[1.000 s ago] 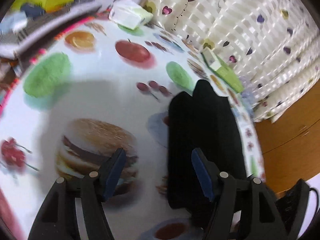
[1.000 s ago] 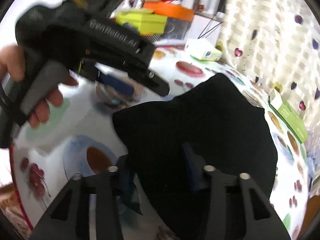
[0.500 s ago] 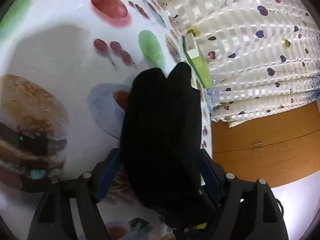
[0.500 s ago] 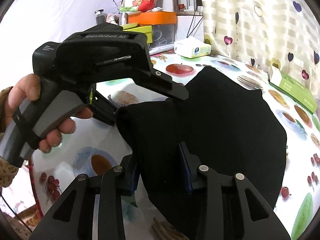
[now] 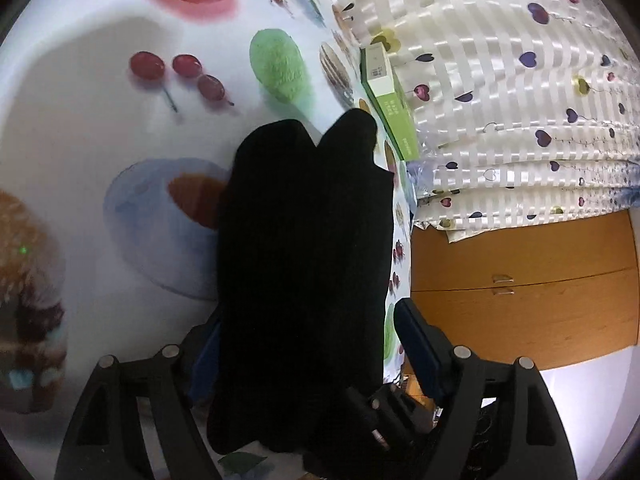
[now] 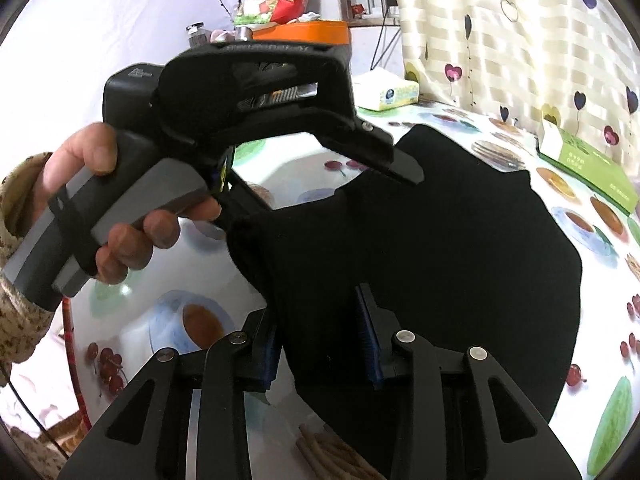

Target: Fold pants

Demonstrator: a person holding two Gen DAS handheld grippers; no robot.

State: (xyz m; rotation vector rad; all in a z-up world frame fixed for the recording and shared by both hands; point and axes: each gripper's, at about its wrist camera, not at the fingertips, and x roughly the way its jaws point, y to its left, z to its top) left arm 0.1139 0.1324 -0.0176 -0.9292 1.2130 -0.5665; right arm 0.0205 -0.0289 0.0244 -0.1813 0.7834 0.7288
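Observation:
Black pants (image 5: 304,260) lie folded lengthwise on the fruit-print tablecloth (image 5: 80,120), both leg ends pointing away. My left gripper (image 5: 306,316) is open and straddles their near end, the cloth running between its fingers with a small gap at the right finger (image 5: 416,340). In the right wrist view the pants (image 6: 460,240) spread wide, and a hand (image 6: 120,240) holds the left gripper's handle, its upper finger (image 6: 392,156) over the cloth edge. My right gripper (image 6: 318,312) is shut on a bunched fold of the pants.
A green box (image 5: 390,104) lies at the table's far edge by the heart-print curtain (image 5: 500,80). A wooden cabinet (image 5: 520,300) stands beyond the right edge. A tissue pack (image 6: 386,94) and an orange box (image 6: 304,32) with snack bags sit at the back.
My left gripper swung from beside the pants to over them, and its jaws widened around the cloth. The right gripper kept its hold on the fold and rolled slightly.

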